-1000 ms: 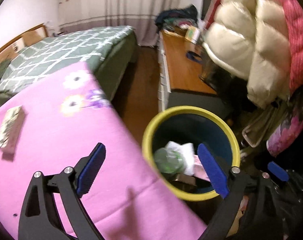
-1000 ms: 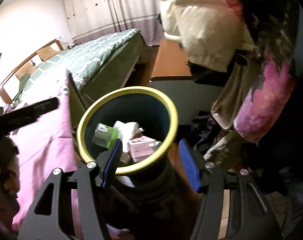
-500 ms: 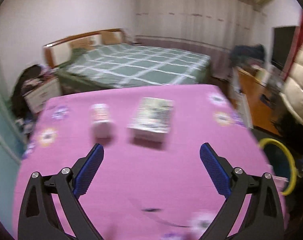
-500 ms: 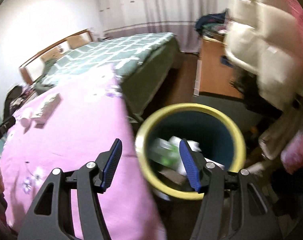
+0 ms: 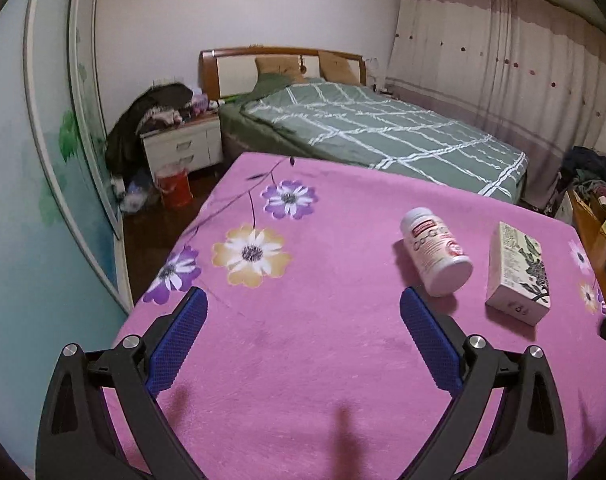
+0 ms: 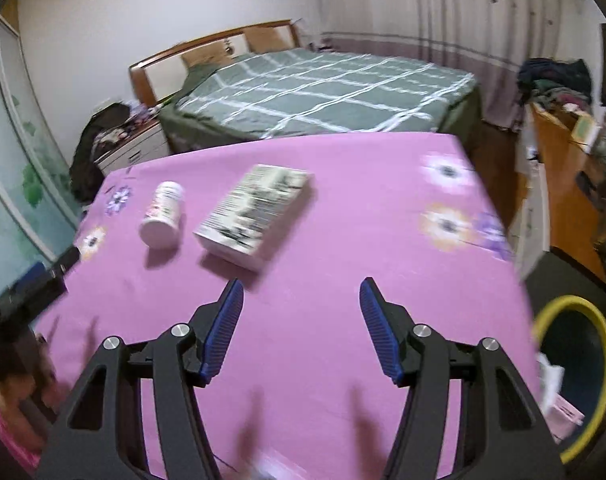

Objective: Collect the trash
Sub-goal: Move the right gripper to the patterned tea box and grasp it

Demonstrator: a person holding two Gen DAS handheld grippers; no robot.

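Ahead of the left gripper (image 5: 303,344), in the left wrist view, lay the pink flowered surface (image 5: 303,360), where a second earlier this camera looked down into the yellow-rimmed bin. So the gripper had swung away from the bin and back to the remaining trash. Its jaws were spread wide and held nothing. To the right of its right finger, near it, a white bottle (image 5: 437,256) lay on its side, and a printed box (image 5: 517,270) lay flat just beyond the bottle, further to the right.

From the right wrist view, the right gripper (image 6: 301,328) had turned to the surface too. It was partly spread and empty. The box (image 6: 255,212) was ahead and a little to the left of its left finger, and the bottle (image 6: 163,216) further left. The yellow-rimmed bin (image 6: 575,380) stood low to the right of this gripper, beside the surface, with some litter inside.

I judge that one deposit was finished and two pieces still waited; the box seems the nearer for the right gripper, the bottle for the left.
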